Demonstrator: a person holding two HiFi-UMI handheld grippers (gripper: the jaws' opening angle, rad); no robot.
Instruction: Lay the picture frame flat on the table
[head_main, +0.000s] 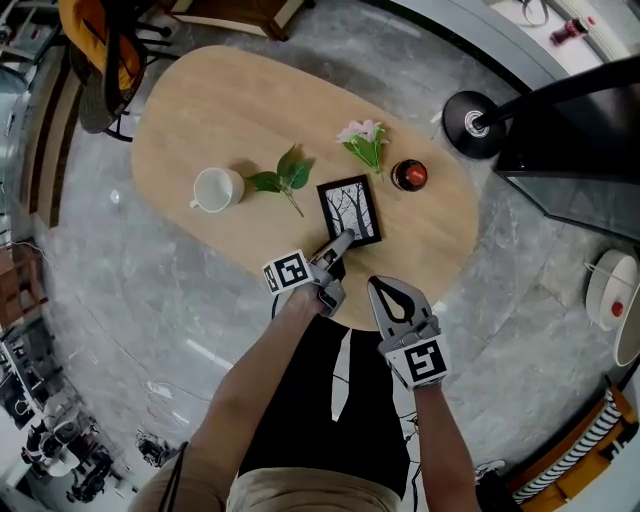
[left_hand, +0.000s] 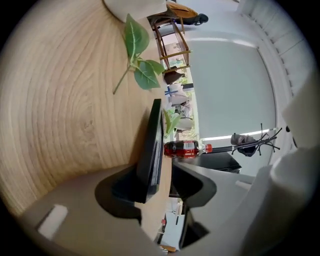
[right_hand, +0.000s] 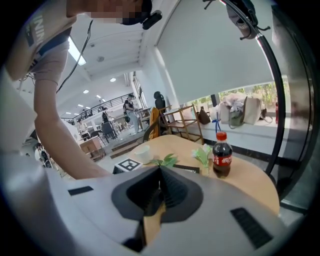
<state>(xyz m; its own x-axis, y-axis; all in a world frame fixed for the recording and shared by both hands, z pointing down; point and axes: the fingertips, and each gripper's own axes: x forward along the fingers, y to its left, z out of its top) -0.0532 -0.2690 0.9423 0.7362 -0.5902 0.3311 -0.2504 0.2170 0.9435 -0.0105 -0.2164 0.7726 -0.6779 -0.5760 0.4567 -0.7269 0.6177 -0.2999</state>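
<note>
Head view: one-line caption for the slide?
Picture frame lies flat on the wooden table, left claw open around its near edge, right claw shut and empty alongside.

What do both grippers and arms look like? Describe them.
The left gripper and right gripper are light grey, with wedge-shaped jaws lined by dark ribbed pads. Each carries a white cube printed with black square markers. The forearms are bare, with no sleeves reaching them.
</note>
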